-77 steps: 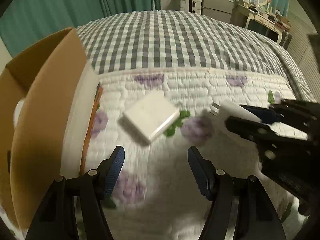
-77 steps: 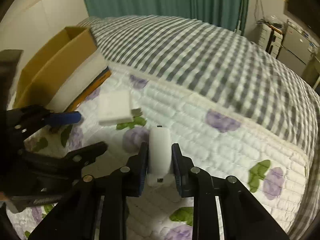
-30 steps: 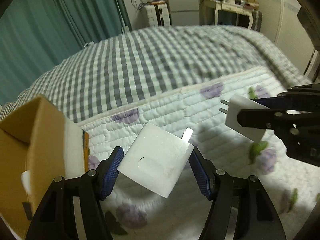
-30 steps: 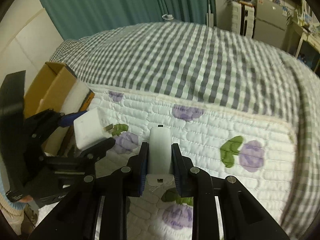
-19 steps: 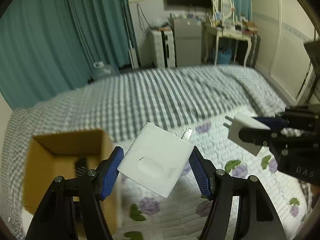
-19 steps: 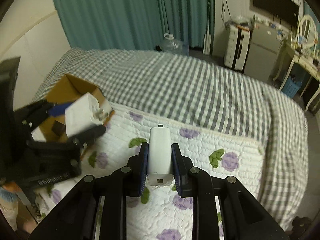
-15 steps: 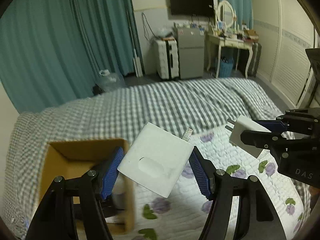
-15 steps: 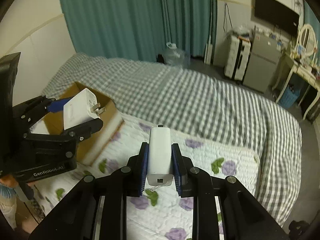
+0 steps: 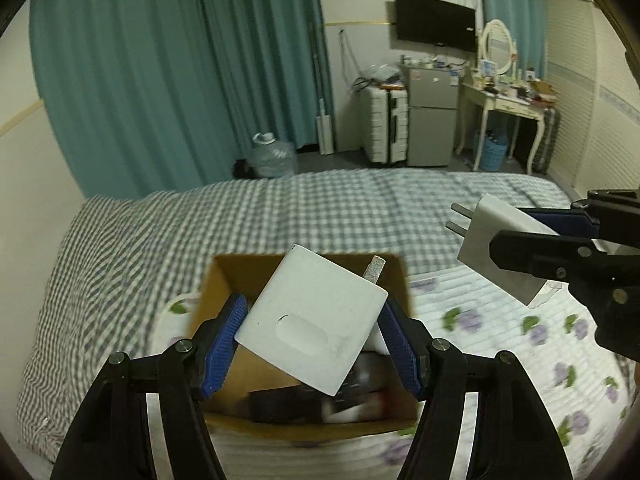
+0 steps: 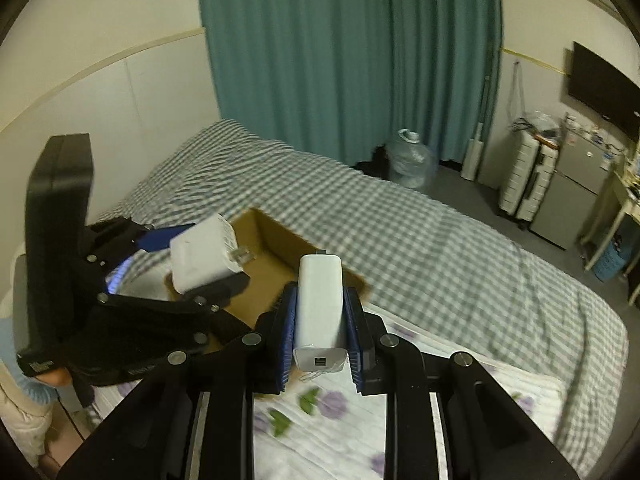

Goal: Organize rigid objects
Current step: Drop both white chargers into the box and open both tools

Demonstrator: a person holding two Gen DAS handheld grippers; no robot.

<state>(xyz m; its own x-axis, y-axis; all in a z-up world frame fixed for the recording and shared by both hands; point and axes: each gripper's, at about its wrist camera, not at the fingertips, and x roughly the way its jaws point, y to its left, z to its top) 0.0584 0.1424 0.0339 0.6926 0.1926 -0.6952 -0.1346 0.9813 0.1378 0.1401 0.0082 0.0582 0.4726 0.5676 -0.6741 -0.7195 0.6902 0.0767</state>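
Chargers sit clamped in both tools: square charger (image 9: 316, 320) left (image 9: 314, 338), slim charger (image 10: 320, 300) right (image 10: 322, 330).

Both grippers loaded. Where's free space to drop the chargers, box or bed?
Cardboard box: far brown floor behind the square charger looks bare; near end is crowded with dark and white items. Free bed: floral quilt right of the box, and checked blanket beyond it.
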